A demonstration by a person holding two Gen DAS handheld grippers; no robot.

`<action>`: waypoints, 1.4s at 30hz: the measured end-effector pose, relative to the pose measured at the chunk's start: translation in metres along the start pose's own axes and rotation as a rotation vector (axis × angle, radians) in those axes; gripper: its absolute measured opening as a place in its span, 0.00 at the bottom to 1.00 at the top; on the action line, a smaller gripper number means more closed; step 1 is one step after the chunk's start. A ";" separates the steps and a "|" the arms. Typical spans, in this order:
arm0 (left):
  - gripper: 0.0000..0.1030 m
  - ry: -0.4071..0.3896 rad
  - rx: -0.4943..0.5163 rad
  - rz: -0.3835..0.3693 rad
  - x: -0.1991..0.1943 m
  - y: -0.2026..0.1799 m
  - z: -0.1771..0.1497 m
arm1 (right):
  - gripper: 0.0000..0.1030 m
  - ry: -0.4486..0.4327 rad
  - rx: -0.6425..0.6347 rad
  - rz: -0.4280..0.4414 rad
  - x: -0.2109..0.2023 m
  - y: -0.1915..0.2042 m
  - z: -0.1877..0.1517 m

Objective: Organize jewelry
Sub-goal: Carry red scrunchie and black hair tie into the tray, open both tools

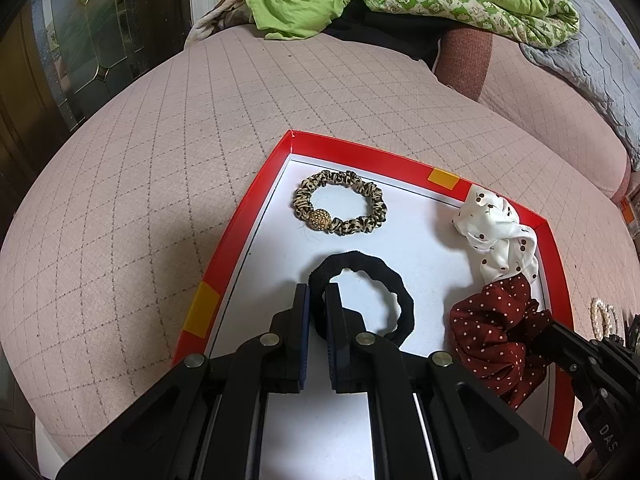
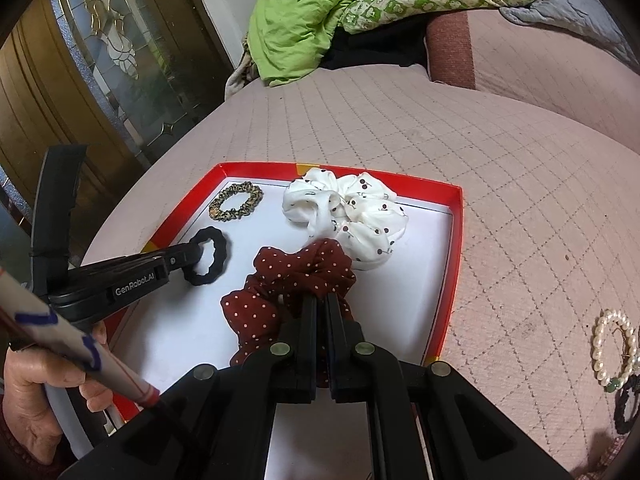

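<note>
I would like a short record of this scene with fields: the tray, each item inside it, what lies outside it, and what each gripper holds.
tray: red-rimmed tray with white floor, on a pink quilted cover
far left in tray: leopard-print scrunchie with gold bead
near left in tray: black hair tie
far right in tray: white dotted scrunchie
near right in tray: dark red dotted scrunchie
outside tray: pearl bracelet on the cover, to the right
left gripper: shut on black hair tie
right gripper: shut on dark red dotted scrunchie
</note>
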State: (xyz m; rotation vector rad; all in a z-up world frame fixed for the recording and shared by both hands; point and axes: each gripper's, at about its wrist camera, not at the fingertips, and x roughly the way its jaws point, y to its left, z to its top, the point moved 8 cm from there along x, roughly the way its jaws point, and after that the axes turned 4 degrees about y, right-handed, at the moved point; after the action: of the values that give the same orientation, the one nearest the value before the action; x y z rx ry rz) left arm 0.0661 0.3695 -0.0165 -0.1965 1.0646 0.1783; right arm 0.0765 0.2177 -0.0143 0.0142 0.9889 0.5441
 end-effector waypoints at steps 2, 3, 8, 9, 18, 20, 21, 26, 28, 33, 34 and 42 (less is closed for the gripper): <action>0.07 0.001 0.002 -0.001 0.000 0.000 0.000 | 0.05 0.000 0.001 0.000 0.000 0.000 0.000; 0.07 0.001 0.001 -0.001 0.000 0.000 0.000 | 0.05 0.001 0.002 0.001 0.000 0.000 0.000; 0.07 0.001 -0.004 -0.003 -0.001 0.001 0.001 | 0.05 0.004 0.005 0.016 -0.002 0.001 0.000; 0.07 0.000 -0.004 -0.005 -0.001 0.001 0.001 | 0.06 0.003 0.004 0.015 -0.003 0.001 0.000; 0.14 -0.008 -0.005 -0.013 -0.003 -0.001 0.001 | 0.14 -0.023 0.012 0.029 -0.016 0.002 0.003; 0.33 -0.020 -0.005 -0.006 -0.005 -0.001 0.001 | 0.14 -0.033 0.018 0.031 -0.020 0.002 0.005; 0.34 -0.026 -0.005 -0.001 -0.007 -0.001 0.002 | 0.14 -0.035 0.020 0.031 -0.021 0.002 0.005; 0.34 -0.025 0.003 -0.004 -0.006 -0.004 0.003 | 0.15 -0.045 0.036 0.035 -0.025 -0.001 0.008; 0.34 -0.026 0.006 -0.005 -0.006 -0.005 0.003 | 0.15 -0.049 0.040 0.038 -0.027 -0.002 0.008; 0.35 -0.034 0.005 -0.002 -0.008 -0.006 0.003 | 0.16 -0.059 0.045 0.040 -0.032 -0.003 0.010; 0.35 -0.035 0.007 -0.001 -0.009 -0.006 0.003 | 0.16 -0.061 0.046 0.040 -0.032 -0.004 0.010; 0.42 -0.072 -0.003 0.002 -0.017 -0.006 0.007 | 0.16 -0.070 0.058 0.039 -0.037 -0.008 0.012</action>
State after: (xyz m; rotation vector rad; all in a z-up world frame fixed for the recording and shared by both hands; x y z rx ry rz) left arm 0.0652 0.3650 0.0024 -0.1910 0.9927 0.1873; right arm 0.0733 0.1969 0.0193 0.1045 0.9375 0.5472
